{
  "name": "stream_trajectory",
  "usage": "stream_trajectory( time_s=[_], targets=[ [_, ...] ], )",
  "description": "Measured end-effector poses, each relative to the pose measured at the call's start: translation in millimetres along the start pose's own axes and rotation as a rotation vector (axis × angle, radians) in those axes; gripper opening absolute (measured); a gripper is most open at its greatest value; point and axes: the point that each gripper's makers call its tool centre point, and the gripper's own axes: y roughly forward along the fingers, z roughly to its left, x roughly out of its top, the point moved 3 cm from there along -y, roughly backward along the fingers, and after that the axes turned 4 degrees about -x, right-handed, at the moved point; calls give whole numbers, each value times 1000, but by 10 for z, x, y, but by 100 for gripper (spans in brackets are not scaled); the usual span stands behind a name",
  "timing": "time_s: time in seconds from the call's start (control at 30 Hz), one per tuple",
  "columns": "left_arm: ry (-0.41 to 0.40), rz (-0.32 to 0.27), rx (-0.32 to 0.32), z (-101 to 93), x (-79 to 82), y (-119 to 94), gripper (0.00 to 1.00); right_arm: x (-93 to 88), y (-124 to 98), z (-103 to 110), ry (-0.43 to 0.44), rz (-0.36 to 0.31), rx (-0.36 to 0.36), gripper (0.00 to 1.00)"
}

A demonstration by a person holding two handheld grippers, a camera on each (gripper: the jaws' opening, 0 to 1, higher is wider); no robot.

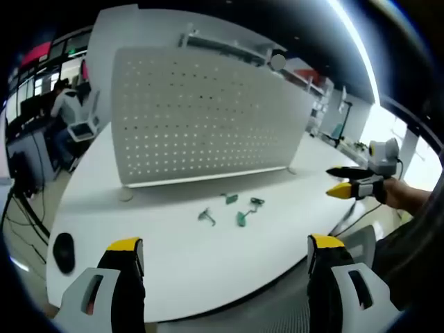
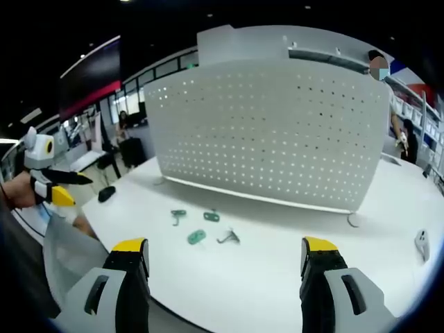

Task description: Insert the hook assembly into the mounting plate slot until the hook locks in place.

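Note:
A white perforated mounting plate (image 1: 201,118) (image 2: 277,132) stands upright on the white table (image 1: 180,270) (image 2: 277,284). In front of it lie a grey metal hook (image 1: 206,216) (image 2: 229,238) and three small green parts (image 1: 241,218) (image 2: 196,237), loosely grouped. My left gripper (image 1: 225,244) is open and empty, held back over the near table edge. My right gripper (image 2: 224,245) is also open with nothing between its jaws, well short of the parts. Each gripper shows in the other's view, the right gripper (image 1: 336,182) and the left gripper (image 2: 75,189), off the table's sides.
A black oval object (image 1: 64,251) (image 2: 106,193) lies near one table end. A small white device (image 2: 421,243) sits at the other end. The table's curved edge runs close below both grippers. People sit at desks (image 1: 66,104) in the background.

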Motion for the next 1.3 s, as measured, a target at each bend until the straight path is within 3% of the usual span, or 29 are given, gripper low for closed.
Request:
stream_trajectory(
  time_s=[0.8, 1.3],
  targets=[
    [-8, 9, 9, 29, -44, 16, 100, -49, 3, -37, 9, 12, -13, 91],
    [-9, 24, -2, 22, -62, 32, 100, -45, 61, 9, -1, 30, 17, 91]
  ],
)
